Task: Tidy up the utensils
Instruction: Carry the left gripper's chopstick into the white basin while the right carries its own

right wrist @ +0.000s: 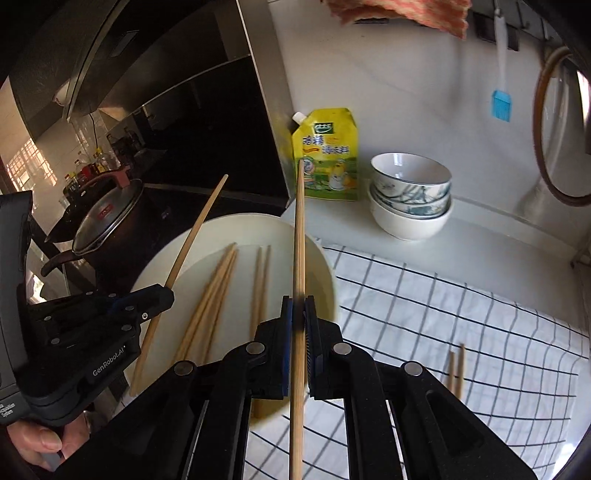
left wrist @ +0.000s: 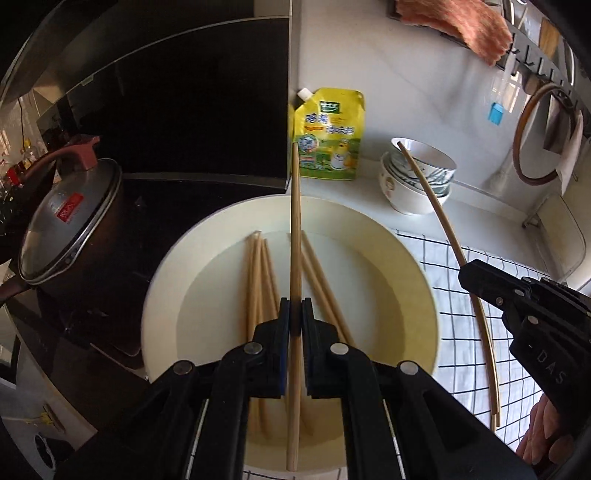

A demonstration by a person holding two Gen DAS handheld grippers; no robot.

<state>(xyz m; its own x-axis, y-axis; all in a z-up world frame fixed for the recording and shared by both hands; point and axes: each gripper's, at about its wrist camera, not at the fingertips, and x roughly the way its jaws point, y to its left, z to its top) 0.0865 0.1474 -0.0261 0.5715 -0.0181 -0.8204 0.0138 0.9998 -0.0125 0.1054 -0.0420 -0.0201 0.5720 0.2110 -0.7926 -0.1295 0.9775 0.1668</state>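
My left gripper (left wrist: 295, 306) is shut on one wooden chopstick (left wrist: 294, 221), held lengthwise above a white plate (left wrist: 162, 295). Several more chopsticks (left wrist: 258, 280) lie in that plate. To the right, my right gripper (left wrist: 461, 273) is shut on what looks like a pair of chopsticks (left wrist: 424, 184), over the checked cloth (left wrist: 454, 332). In the right wrist view the right gripper (right wrist: 298, 302) clamps those chopsticks (right wrist: 300, 229) at the plate's right edge (right wrist: 325, 269). The left gripper (right wrist: 170, 291) holds its chopstick (right wrist: 199, 221) slanted over the plate. Two chopsticks (right wrist: 456, 365) lie on the cloth (right wrist: 443, 314).
A yellow spouted pouch (left wrist: 328, 136) and stacked bowls (left wrist: 417, 181) stand against the back wall. A dark pot with a glass lid (left wrist: 70, 221) sits on the black stove at left. An orange cloth (left wrist: 461, 22), a blue brush (right wrist: 501, 105) and a round wood-rimmed item (left wrist: 546, 133) hang on the wall.
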